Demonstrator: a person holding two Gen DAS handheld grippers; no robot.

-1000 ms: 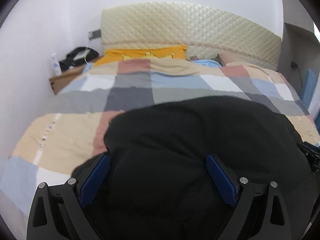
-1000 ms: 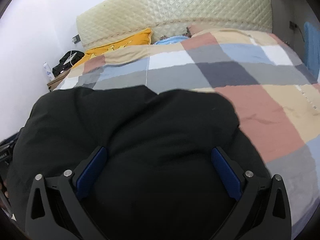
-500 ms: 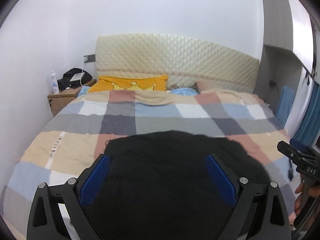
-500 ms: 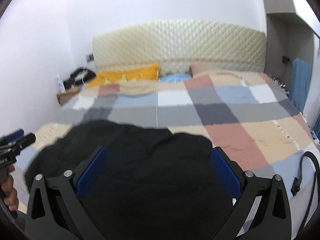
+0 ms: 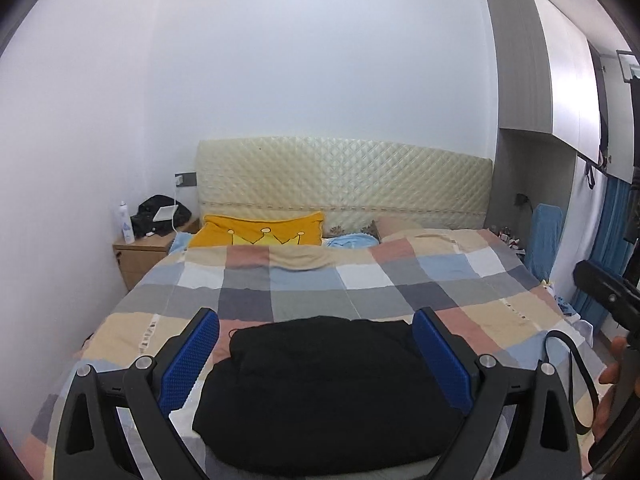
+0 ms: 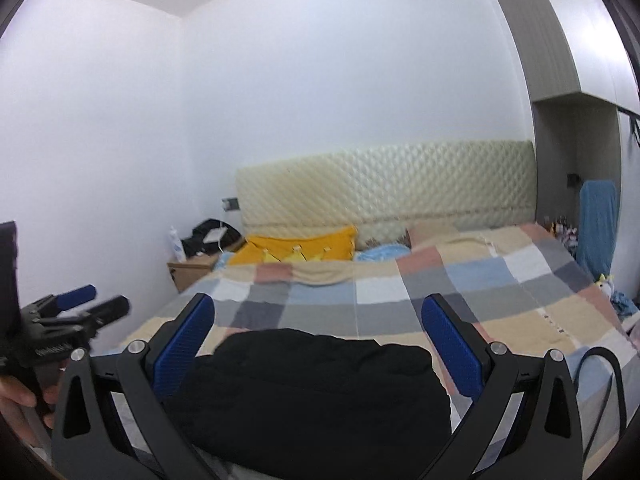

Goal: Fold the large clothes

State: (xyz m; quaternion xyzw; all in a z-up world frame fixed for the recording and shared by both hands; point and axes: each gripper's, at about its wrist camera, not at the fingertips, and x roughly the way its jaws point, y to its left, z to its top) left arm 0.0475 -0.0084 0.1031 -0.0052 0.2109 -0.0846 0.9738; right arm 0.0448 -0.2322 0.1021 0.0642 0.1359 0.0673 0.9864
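Both tools are up and clear of the cloth: the left tool [image 5: 316, 354] has its blue-padded jaws spread wide with nothing between them, and the right tool [image 6: 318, 342] is just as open and empty. Ahead of and below both lies the bulky black fabric garment [image 5: 320, 392], a compact rounded bundle at the near end of the checked patchwork bedspread [image 5: 304, 280]. It looks folded to me (edges a little puffy), so at most 1 tidy-up press seems left. No basket, box or other container shows in either view.
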